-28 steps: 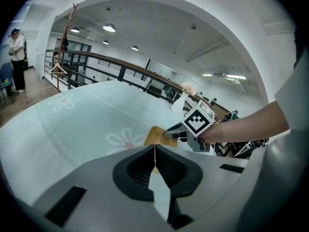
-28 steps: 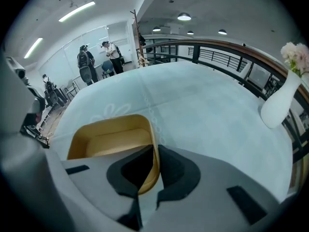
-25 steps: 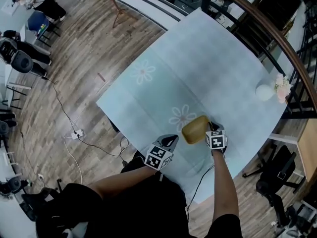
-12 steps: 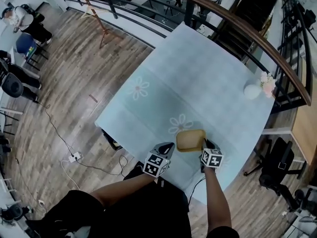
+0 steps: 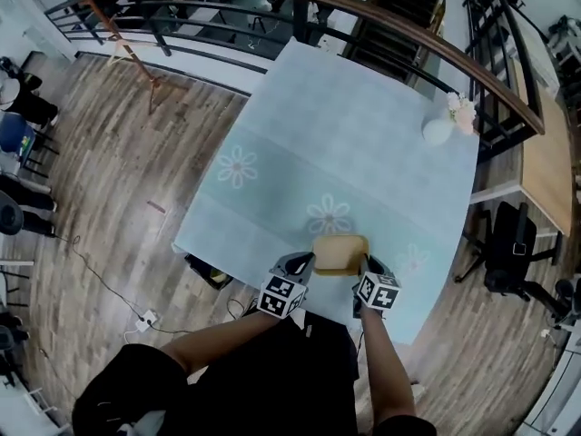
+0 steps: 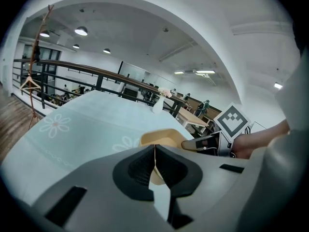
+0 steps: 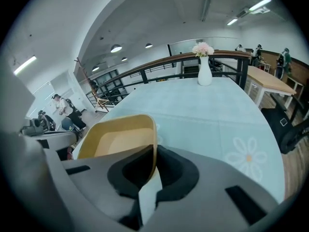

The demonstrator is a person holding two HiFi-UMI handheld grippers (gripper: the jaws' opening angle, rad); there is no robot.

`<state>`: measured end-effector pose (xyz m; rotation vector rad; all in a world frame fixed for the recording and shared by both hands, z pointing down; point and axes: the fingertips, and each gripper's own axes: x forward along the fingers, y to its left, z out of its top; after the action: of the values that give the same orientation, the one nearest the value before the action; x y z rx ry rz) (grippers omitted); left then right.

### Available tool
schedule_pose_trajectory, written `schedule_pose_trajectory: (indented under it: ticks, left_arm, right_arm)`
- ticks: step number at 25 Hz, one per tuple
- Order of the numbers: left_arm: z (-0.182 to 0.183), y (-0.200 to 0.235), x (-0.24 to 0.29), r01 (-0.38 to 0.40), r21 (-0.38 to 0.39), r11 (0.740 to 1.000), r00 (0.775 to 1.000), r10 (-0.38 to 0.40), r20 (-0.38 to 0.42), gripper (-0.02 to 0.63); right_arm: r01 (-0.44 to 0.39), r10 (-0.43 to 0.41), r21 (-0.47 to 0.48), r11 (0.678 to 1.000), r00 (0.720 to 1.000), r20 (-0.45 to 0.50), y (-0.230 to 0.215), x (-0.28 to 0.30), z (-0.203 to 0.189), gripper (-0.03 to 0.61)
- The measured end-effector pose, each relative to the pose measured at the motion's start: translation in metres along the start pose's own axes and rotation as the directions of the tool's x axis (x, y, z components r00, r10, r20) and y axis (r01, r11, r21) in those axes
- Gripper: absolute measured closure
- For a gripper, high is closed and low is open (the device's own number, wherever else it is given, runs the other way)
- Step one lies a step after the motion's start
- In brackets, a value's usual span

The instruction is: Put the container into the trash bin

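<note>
Desk: pale blue cloth with white daisy prints (image 5: 363,153).
Room: wood-plank floor (image 5: 109,171); a dark railing with a brown handrail (image 5: 363,12) runs behind the desk.
Around: white vase of pink flowers (image 5: 438,131) at the far right corner, well apart; black office chair (image 5: 508,252) beside the right edge.
Container: tan rectangular plastic container (image 5: 340,252) at the near edge, between both tools.
Left tool (image 6: 154,158): pinching the container's thin wall.
Right tool (image 7: 154,170): pinching the opposite wall.

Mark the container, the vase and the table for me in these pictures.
container (image 5: 339,253), head view, on the middle of its tan body.
vase (image 7: 204,75), right gripper view, on its white body below the flowers.
table (image 5: 363,143), head view, on a bare stretch of its pale blue cloth.
</note>
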<state>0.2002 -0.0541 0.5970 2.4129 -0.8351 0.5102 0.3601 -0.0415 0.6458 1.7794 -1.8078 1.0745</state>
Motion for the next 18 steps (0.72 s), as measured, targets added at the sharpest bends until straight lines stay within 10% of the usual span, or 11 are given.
schedule_pose_trajectory:
  ticks: [18]
  left_arm:
    - [-0.040,-0.020,-0.069,0.030,0.069,0.997,1.000,-0.030,0.001,0.601]
  right_arm:
    - [0.083,-0.105,0.193,0.978,0.989,0.106,0.052,-0.080,-0.102,0.538]
